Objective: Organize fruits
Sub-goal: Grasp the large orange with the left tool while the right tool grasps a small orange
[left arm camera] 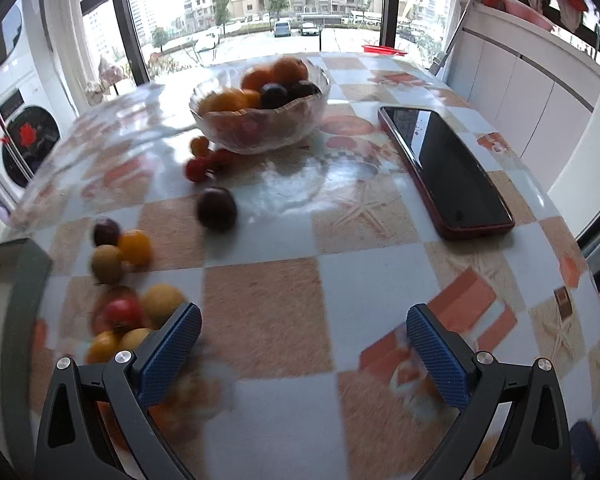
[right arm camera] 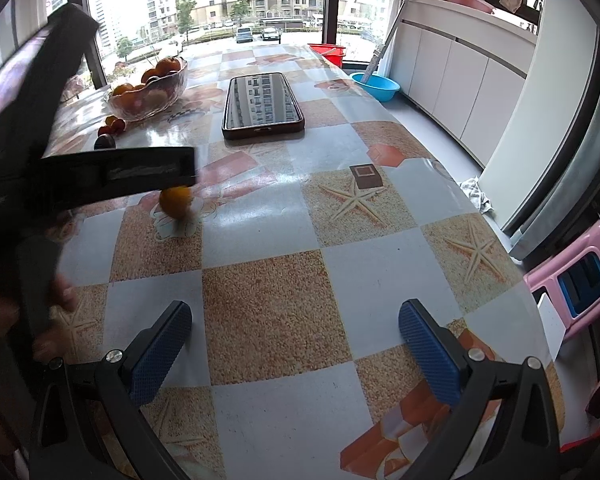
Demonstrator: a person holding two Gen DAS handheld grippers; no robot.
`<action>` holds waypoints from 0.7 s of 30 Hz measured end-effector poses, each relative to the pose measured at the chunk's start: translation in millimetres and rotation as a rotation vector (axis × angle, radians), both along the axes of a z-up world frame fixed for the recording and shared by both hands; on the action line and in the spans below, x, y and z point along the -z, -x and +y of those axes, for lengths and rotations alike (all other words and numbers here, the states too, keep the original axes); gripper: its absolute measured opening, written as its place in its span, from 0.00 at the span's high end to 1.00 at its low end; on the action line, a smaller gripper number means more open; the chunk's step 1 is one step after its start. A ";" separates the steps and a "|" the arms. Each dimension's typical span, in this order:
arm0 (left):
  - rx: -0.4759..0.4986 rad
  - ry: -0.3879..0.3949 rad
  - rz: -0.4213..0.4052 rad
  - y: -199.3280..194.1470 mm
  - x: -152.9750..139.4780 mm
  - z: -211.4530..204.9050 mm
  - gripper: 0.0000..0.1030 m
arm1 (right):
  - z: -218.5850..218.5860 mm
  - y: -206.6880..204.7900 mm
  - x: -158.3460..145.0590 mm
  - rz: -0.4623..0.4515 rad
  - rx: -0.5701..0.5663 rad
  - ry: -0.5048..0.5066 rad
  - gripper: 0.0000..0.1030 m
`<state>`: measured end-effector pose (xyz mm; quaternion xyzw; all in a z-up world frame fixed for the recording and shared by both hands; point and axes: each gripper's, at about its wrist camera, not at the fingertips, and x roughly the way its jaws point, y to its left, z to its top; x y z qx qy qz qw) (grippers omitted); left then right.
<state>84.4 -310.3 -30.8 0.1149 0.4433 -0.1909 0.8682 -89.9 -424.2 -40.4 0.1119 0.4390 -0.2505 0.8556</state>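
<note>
Left hand-held gripper (left arm camera: 302, 350) spread wide, nothing between its blue pads, low over the checkered table (left arm camera: 268, 316). Right hand-held gripper (right arm camera: 296, 346) also spread, empty, above the table. Small loose fruits (left arm camera: 130, 280), yellow, red and dark, lie scattered near the left gripper's left pad, on the near side of the glass bowl (left arm camera: 260, 108). A dark plum (left arm camera: 217, 209) sits alone between that cluster and the bowl. Cherry tomatoes (left arm camera: 200, 160) lie just beside the bowl's near-left rim. Bowl holds oranges and dark plums. Phone (left arm camera: 446, 168) lies flat right of the bowl, apart from it.
</note>
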 end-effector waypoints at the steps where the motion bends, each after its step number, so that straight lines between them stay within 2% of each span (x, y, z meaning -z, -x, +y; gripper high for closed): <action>1: 0.009 0.001 -0.017 6.0 -3.0 2.7 0.00 | 0.0 -0.1 0.0 0.000 0.000 0.000 0.00; 5: 0.042 0.015 -0.101 29.8 -29.5 33.8 0.00 | -0.2 0.2 0.0 0.001 -0.001 0.000 0.00; 8: 0.034 0.022 -0.121 41.2 -36.7 67.2 0.00 | -0.1 0.3 -0.1 0.001 -0.001 0.000 0.00; 14: -0.074 -0.016 0.017 42.6 -4.0 137.0 0.00 | -1.9 -3.0 -0.7 0.022 -0.006 -0.004 0.00; 16: -0.105 -0.039 0.030 41.5 7.8 144.2 0.00 | -3.7 -7.1 -1.0 0.039 -0.017 -0.016 0.00; 18: -0.119 -0.003 0.049 39.3 14.4 150.6 0.00 | -4.5 -16.2 -1.8 0.059 -0.054 -0.029 0.00; 21: -0.120 0.008 0.053 36.7 17.6 149.1 0.00 | -3.8 -30.9 -1.5 0.076 -0.102 -0.042 0.00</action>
